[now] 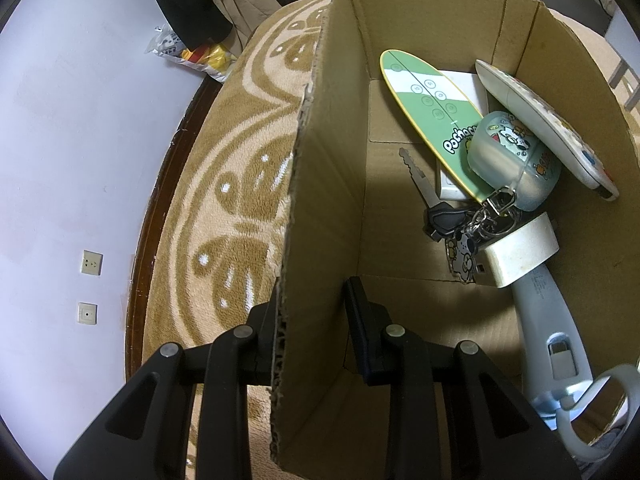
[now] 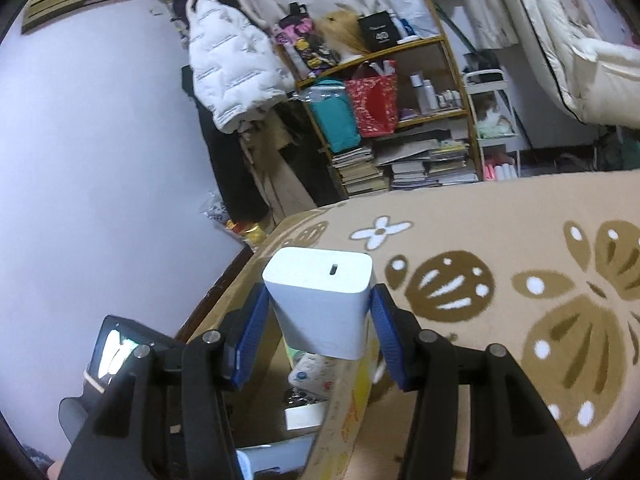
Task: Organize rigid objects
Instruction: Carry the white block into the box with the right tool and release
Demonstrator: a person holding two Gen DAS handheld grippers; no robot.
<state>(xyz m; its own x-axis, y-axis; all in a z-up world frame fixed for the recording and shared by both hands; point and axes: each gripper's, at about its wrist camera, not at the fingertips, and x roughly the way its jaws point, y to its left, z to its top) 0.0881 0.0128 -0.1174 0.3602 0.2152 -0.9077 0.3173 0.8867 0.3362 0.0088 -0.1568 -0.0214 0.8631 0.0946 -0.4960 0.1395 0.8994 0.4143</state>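
Cardboard fills the left wrist view: the left gripper (image 1: 312, 328) has its black fingers (image 1: 360, 320) clenched on the near left wall of an open brown cardboard box (image 1: 328, 160), one finger outside and one inside. Only this view looks into the box. On its floor lie a long green and white oval board with cartoon lettering (image 1: 430, 116), its long axis running from the far left toward the near right, a pale rounded case printed with cartoon dogs (image 1: 512, 160), a long white remote control (image 1: 548, 120) leaning on the right wall, a bunch of keys with a black fob (image 1: 444, 216), a cream rectangular block (image 1: 520, 248) and a grey-white handled device (image 1: 548, 320). The box stands on a tan bed cover with a brown floral pattern (image 1: 224, 184).

The right wrist view alone shows the right gripper (image 2: 320, 316), its blue-padded fingers (image 2: 252, 332) grasping a white square charger block (image 2: 320, 300) by its two sides. The charger is held in the air above the box's near edge. Its face with the small slot port points up and away from the camera, and its long axis runs along the fingers. Beyond it are the same bed cover, a wooden shelf unit stacked with books and bags (image 2: 400, 120), and a white padded jacket (image 2: 228, 68) hanging on the lilac wall (image 2: 100, 140).
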